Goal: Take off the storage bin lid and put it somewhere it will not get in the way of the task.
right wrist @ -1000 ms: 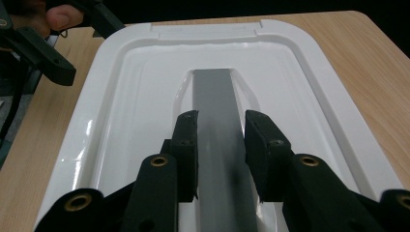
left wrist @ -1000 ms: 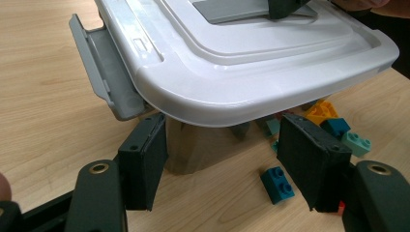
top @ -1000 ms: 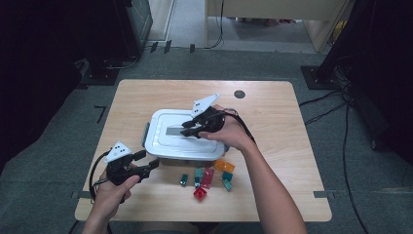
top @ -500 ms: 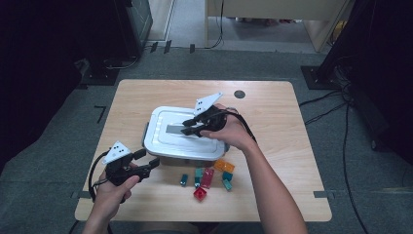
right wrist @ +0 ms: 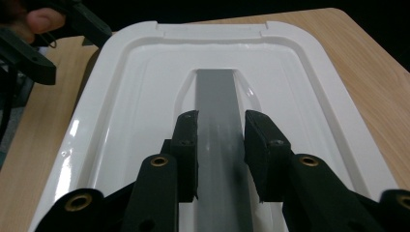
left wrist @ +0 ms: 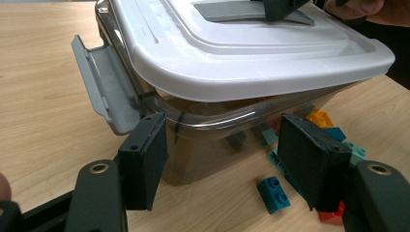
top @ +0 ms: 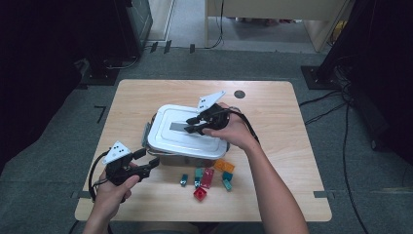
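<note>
A clear plastic box (left wrist: 212, 140) with a white lid (top: 168, 139) stands in the middle of the wooden table (top: 272, 112). My right gripper (top: 191, 125) rests on top of the lid, its jaws closed on both sides of the grey handle strip (right wrist: 215, 92). In the left gripper view the lid (left wrist: 241, 58) sits slightly raised and askew over the box rim. My left gripper (top: 148, 163) is open at the box's front left corner, apart from it, with nothing between its pads (left wrist: 145, 159). A grey latch (left wrist: 104, 87) hangs open on the box's side.
Several loose bricks (top: 207, 178) lie in front of the box: orange (top: 224, 165), teal, a red one (top: 200, 193), and a blue one (left wrist: 273, 193). A dark round disc (top: 239, 94) sits near the table's far edge. Cables trail on the floor at right.
</note>
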Demonstrator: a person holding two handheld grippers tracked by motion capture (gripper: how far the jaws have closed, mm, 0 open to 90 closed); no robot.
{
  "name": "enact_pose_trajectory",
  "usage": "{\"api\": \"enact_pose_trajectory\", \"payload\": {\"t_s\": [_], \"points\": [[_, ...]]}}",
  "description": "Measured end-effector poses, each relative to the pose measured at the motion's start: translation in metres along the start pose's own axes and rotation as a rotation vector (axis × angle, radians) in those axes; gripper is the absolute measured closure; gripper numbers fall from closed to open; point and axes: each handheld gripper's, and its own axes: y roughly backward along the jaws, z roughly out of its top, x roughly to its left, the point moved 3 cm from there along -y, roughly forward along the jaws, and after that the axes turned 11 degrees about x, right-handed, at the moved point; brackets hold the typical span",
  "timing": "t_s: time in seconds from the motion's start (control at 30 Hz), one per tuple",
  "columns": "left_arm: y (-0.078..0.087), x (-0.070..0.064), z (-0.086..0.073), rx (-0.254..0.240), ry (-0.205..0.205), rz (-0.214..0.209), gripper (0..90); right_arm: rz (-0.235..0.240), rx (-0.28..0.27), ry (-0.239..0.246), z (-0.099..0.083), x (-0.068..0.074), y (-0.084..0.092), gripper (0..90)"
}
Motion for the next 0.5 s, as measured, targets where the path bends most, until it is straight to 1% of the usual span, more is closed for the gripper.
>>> {"api": "enact_pose_trajectory", "payload": {"t_s": [0.03, 0.13, 0.17, 0.2, 0.23, 0.27, 0.33, 0.37, 0.4, 0.47, 0.5], "points": [[-0.0001, 0.0001, -0.0001, 0.001, 0.001, 0.001, 35.2, -0.014, 0.001, -0.005, 0.0009, 0.0003, -0.0001, 67.8], [-0.0003, 0.0004, -0.0002, 0.002, 0.001, 0.001, 35.2, -0.027, 0.009, -0.011, 0.0023, 0.0026, -0.0011, 66.0], [-0.0003, 0.0005, -0.0002, 0.002, 0.002, 0.001, 35.2, -0.028, 0.013, -0.007, 0.0031, 0.0040, -0.0019, 63.5], [-0.0002, 0.0006, -0.0003, 0.001, 0.002, 0.001, 35.2, -0.040, 0.023, -0.010, 0.0045, 0.0056, -0.0045, 59.4], [-0.0002, 0.0006, -0.0003, 0.001, 0.002, 0.001, 35.2, -0.040, 0.023, -0.010, 0.0045, 0.0056, -0.0045, 59.4], [0.0000, 0.0009, -0.0004, 0.001, 0.002, 0.002, 35.2, -0.038, 0.016, -0.030, 0.0053, 0.0050, -0.0062, 58.9], [0.0003, 0.0012, -0.0004, -0.001, 0.004, 0.003, 35.2, -0.033, 0.012, -0.039, 0.0051, 0.0043, -0.0069, 59.5], [0.0006, 0.0014, -0.0005, -0.001, 0.005, 0.004, 35.2, -0.020, 0.000, -0.059, 0.0038, 0.0028, -0.0070, 67.0], [0.0017, 0.0025, -0.0005, -0.005, 0.009, 0.005, 35.2, -0.012, -0.003, -0.064, 0.0032, 0.0022, -0.0067, 67.4], [0.0022, 0.0037, -0.0005, -0.007, 0.010, 0.007, 35.2, -0.012, -0.006, -0.061, 0.0029, 0.0023, -0.0065, 67.7], [0.0025, 0.0046, -0.0007, -0.008, 0.014, 0.010, 35.2, -0.012, -0.008, -0.048, 0.0030, 0.0027, -0.0064, 67.9]]}}
